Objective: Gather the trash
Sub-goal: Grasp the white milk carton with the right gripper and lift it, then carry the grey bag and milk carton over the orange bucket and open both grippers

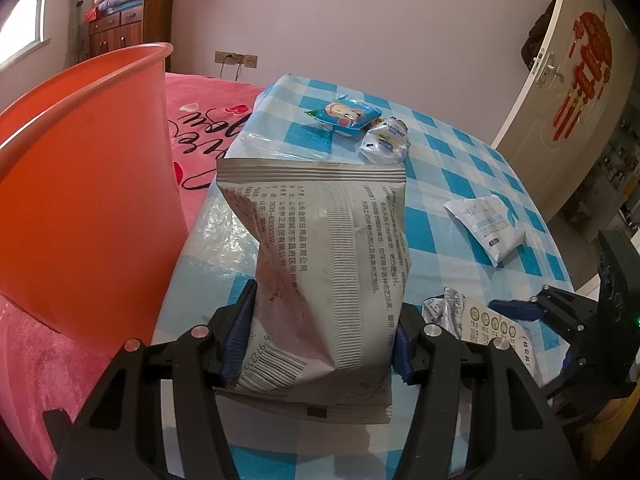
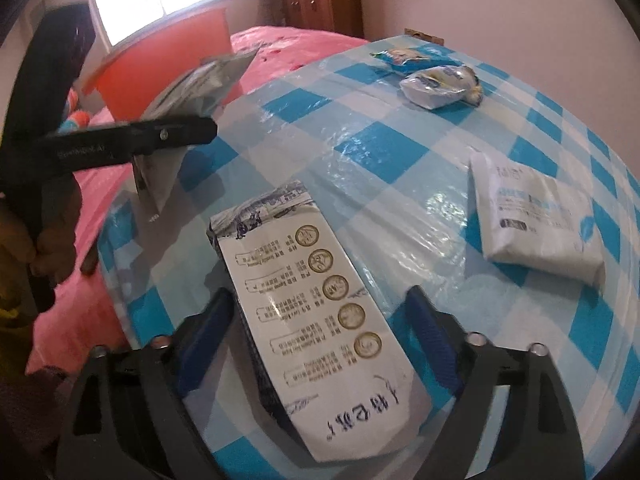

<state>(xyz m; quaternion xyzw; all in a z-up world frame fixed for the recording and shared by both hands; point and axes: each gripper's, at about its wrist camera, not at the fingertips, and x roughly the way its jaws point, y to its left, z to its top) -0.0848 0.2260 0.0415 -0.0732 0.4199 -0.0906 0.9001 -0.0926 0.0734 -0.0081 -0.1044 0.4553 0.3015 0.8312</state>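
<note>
My left gripper (image 1: 320, 340) is shut on a grey snack bag (image 1: 324, 264) and holds it up above the checkered table (image 1: 460, 184); the bag also shows in the right wrist view (image 2: 200, 80). An orange bin (image 1: 80, 184) stands on the pink bed to its left. My right gripper (image 2: 320, 320) is open, its fingers on either side of a flattened white milk carton (image 2: 320, 304) lying on the table. A blue snack packet (image 1: 346, 116), a crumpled white wrapper (image 1: 386, 140) and a white wipes packet (image 1: 490, 226) lie farther back.
The pink bed (image 1: 208, 120) lies left of the table. A wooden cabinet (image 1: 128, 28) with folded blankets stands by the far wall. A white door (image 1: 568, 92) is at the right. The right gripper also shows in the left wrist view (image 1: 520, 312).
</note>
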